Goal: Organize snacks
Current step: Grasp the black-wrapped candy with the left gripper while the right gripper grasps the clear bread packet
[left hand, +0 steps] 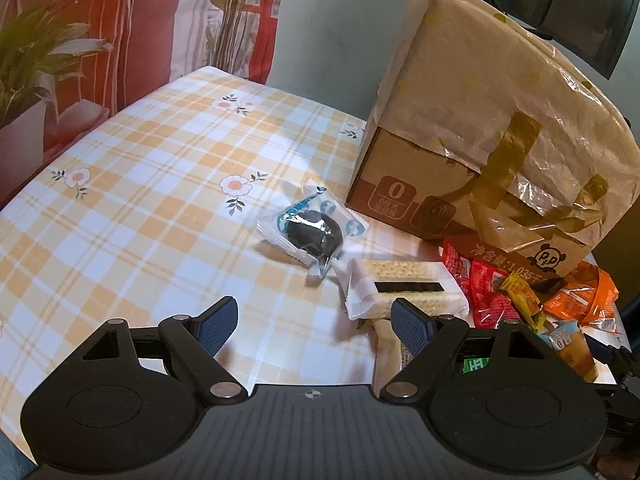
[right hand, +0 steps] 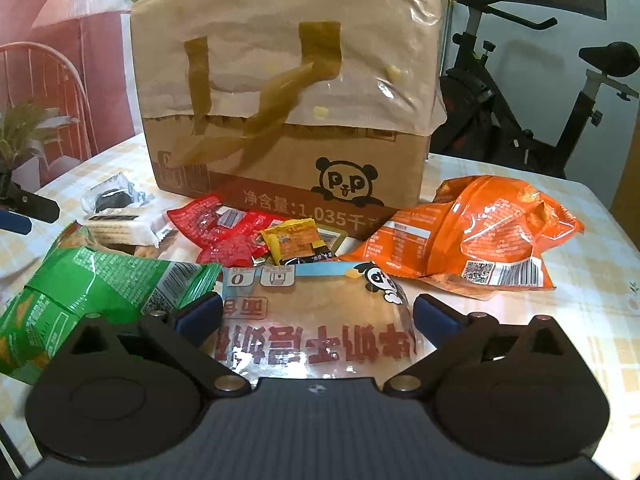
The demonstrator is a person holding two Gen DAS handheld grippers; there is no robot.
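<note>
A cardboard box [left hand: 480, 152] wrapped in a plastic bag stands on the checked tablecloth [left hand: 140, 200]; it also shows in the right wrist view [right hand: 288, 120]. A dark cookie packet [left hand: 314, 232] and a white cracker pack [left hand: 404, 284] lie before my left gripper [left hand: 316, 320], which is open and empty, its right finger beside the cracker pack. My right gripper [right hand: 318, 316] is open around a clear bread packet [right hand: 316, 320] with a panda print. Red packets [right hand: 224, 232], a yellow sachet [right hand: 296, 240], an orange bag [right hand: 472, 232] and a green bag [right hand: 92, 292] lie around it.
Potted plants and a red patterned curtain [left hand: 100, 40] stand behind the table's far left. An exercise bike [right hand: 540, 100] stands behind the table on the right. The left gripper's finger [right hand: 24, 208] shows at the left edge of the right wrist view.
</note>
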